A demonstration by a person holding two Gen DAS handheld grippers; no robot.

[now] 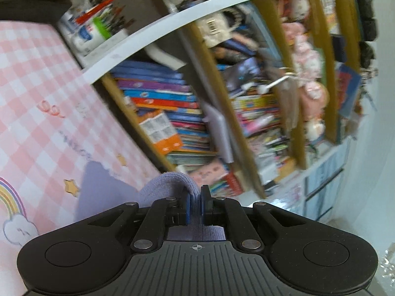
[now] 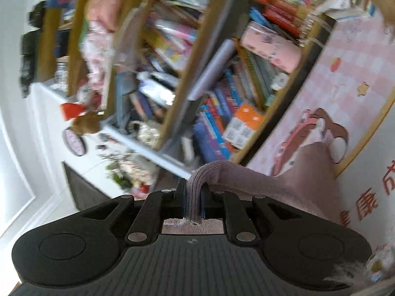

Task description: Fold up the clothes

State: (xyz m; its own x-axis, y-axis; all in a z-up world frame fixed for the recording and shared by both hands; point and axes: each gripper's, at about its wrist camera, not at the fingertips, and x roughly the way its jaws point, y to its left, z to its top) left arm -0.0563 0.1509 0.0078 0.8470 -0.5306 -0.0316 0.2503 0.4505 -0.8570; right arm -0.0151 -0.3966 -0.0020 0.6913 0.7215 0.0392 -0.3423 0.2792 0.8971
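In the left wrist view my left gripper is shut on a ribbed edge of a lilac knitted garment, which bulges over the pads and hangs down to the left over the pink checked cloth. In the right wrist view my right gripper is shut on another ribbed edge of the same garment, here looking mauve; the fabric drapes away to the right and down. Both grippers point level at a bookshelf, and both views are tilted and blurred.
A crowded bookshelf with stacked books, soft toys and wooden uprights fills the view ahead. A pen holder stands at the far edge of the pink cloth. White drawers and a white wall lie to the side.
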